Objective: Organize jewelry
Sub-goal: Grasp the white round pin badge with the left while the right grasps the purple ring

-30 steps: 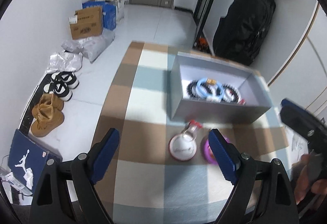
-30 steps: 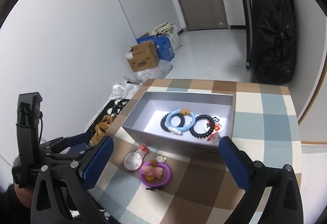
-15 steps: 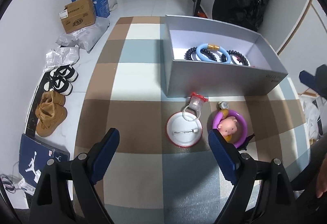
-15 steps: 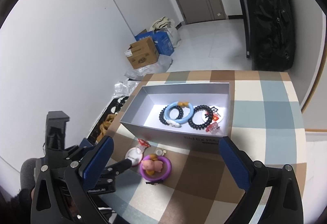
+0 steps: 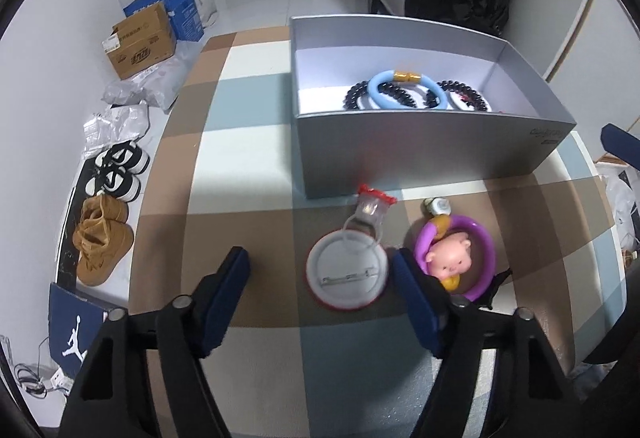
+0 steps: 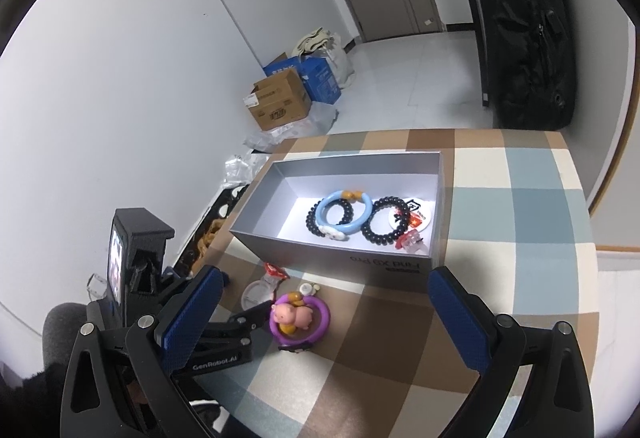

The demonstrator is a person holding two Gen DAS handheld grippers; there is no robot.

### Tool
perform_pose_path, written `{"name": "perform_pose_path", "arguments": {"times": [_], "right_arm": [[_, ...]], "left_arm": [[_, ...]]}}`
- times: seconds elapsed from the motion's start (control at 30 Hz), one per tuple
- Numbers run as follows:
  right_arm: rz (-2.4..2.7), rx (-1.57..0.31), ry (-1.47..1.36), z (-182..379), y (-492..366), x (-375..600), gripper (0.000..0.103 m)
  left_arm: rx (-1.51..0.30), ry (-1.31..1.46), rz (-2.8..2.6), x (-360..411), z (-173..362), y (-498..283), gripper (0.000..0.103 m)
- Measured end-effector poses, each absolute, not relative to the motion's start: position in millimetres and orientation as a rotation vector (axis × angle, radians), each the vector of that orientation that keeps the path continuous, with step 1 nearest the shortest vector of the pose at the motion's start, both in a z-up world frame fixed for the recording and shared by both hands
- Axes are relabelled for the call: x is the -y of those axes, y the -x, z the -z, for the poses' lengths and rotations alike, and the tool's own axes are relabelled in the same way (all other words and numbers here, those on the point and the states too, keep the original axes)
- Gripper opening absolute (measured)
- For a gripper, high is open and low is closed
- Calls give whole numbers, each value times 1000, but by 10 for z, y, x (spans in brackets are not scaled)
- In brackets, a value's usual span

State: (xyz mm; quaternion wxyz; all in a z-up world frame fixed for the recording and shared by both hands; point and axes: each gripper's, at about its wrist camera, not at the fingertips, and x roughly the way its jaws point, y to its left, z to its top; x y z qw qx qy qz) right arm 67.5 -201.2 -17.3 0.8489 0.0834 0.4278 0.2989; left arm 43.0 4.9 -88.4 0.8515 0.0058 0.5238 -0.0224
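Our left claw [image 5: 320, 284] is closing, angled down over the round badge [image 5: 347, 271], which lies between the two blue pads with nothing pinched yet. Our right claw [image 6: 326, 314] hangs spread wide and empty on the near side of the grey box [image 5: 420, 162].

The badge lies face down on the checked counter [image 5: 248, 142], just in front of the box, its pin bar up. A small red-topped charm [image 5: 374, 203] on a wire loop sits at its far edge, almost touching the box's front wall. Beside the badge, to its right, lies the purple ring with the pink pig [image 5: 456, 262].

We reckon the badge is light, stiff and slick on its rim, so it may skate as the pads close; best to take it square across the widest part of the rim, low to the counter. The charm should trail loosely behind it.

Inside the box, the blue bangle [image 5: 406, 94] and the dark bead bracelets [image 5: 466, 100] already rest.
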Motion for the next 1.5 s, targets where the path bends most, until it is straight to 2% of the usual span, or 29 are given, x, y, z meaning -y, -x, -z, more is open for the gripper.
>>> {"name": "perform_pose_path", "arguments": {"times": [0.03, 0.07, 0.1, 0.43, 0.7, 1.23, 1.5], "right_arm": [[-631, -903, -176, 177, -678, 2014, 103], [-632, -904, -176, 179, -681, 2017, 103], [-633, -906, -175, 181, -680, 2015, 103], [-629, -910, -176, 186, -673, 2037, 103], [-631, -910, -171, 183, -661, 2028, 103], [-649, -982, -102, 363, -571, 1902, 103], [-702, -1088, 1, 645, -500, 1568, 95]], "left_arm": [[-1099, -16, 62, -35, 875, -434, 55], [-1098, -20, 74, -27, 878, -442, 43], [-1098, -26, 93, -1, 868, -434, 38], [-1128, 77, 128, -87, 851, -461, 37], [-1161, 279, 181, -212, 818, -458, 37], [-1059, 411, 212, -322, 439, -336, 37], [-1032, 500, 223, -511, 371, -316, 37]]}}
